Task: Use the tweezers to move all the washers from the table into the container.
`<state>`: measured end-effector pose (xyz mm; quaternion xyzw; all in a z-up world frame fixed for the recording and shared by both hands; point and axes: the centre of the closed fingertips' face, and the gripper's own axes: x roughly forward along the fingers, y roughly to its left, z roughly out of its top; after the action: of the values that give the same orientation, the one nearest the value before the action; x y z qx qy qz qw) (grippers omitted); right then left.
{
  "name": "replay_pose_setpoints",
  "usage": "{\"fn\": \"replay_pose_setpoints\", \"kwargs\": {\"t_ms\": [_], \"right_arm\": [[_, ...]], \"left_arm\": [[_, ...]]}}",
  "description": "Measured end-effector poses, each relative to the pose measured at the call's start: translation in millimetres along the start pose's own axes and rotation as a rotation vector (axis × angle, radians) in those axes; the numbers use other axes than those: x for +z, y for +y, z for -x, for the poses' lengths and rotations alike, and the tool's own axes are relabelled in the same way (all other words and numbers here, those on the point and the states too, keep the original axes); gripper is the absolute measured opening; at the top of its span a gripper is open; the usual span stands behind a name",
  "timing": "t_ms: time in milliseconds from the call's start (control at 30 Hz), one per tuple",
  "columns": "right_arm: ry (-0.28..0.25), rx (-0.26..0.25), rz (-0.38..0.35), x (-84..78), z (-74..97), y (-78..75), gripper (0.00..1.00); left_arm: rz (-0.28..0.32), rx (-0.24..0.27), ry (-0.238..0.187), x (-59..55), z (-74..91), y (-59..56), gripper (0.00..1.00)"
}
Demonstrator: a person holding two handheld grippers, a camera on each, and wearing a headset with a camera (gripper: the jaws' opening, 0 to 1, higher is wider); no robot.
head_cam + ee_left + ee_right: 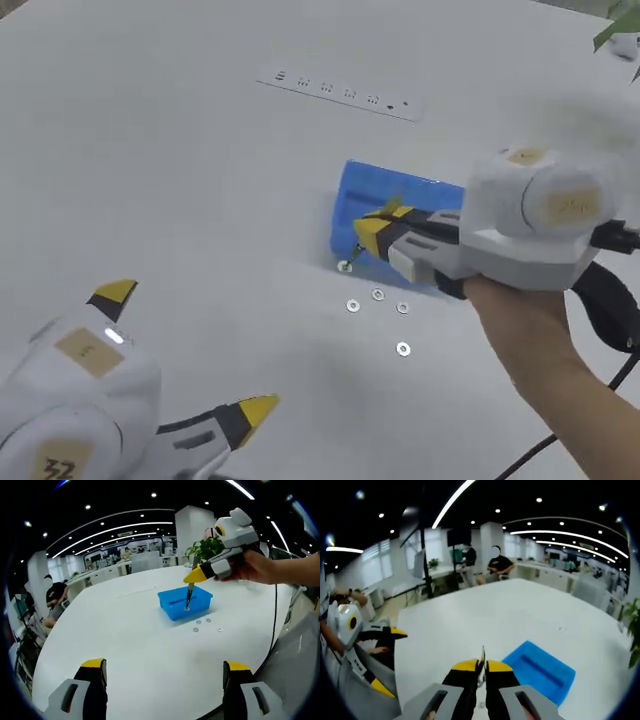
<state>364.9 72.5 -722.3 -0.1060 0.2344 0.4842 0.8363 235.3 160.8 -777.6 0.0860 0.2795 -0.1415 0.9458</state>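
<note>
Clamping tweezers [355, 252] in right hand-held gripper [375, 228], tip at washer [345, 266] beside blue container [360, 190] — four more washers [378, 294] on surface [200, 200] — holding left hand-held gripper [187, 350] apart

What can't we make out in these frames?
- Head view: the right gripper covers part of the container, so any washers inside cannot be seen.
- Head view: the tweezers tips are too small to tell if they grip the washer there.
- Right gripper view: the fingers hide the tweezers' tips.
</note>
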Motion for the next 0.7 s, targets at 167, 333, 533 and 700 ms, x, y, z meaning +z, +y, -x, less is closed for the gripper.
{"fn": "replay_pose_setpoints", "kwargs": {"t_ms": [167, 333, 533, 700], "right_arm": [[-0.03, -0.06, 0.017, 13.5, -5.1, -18.7, 0.01], [-0.029, -0.166, -0.009, 10.0, -15.2, -50.0, 0.01], [0.02, -0.196, -0.01, -9.5, -33.6, -64.8, 0.01], [0.06, -0.206, -0.016, -25.3, -46.2, -69.3, 0.01]], "left_arm": [[-0.009, 0.007, 0.018, -3.7, -1.0, 1.7, 0.99], [-0.013, 0.008, 0.023, -4.2, -1.1, 1.6, 0.99], [-0.004, 0.0, 0.034, -6.2, -1.8, 0.7, 0.99], [-0.001, 0.002, 0.031, -5.6, -1.6, 1.5, 0.99]]}}
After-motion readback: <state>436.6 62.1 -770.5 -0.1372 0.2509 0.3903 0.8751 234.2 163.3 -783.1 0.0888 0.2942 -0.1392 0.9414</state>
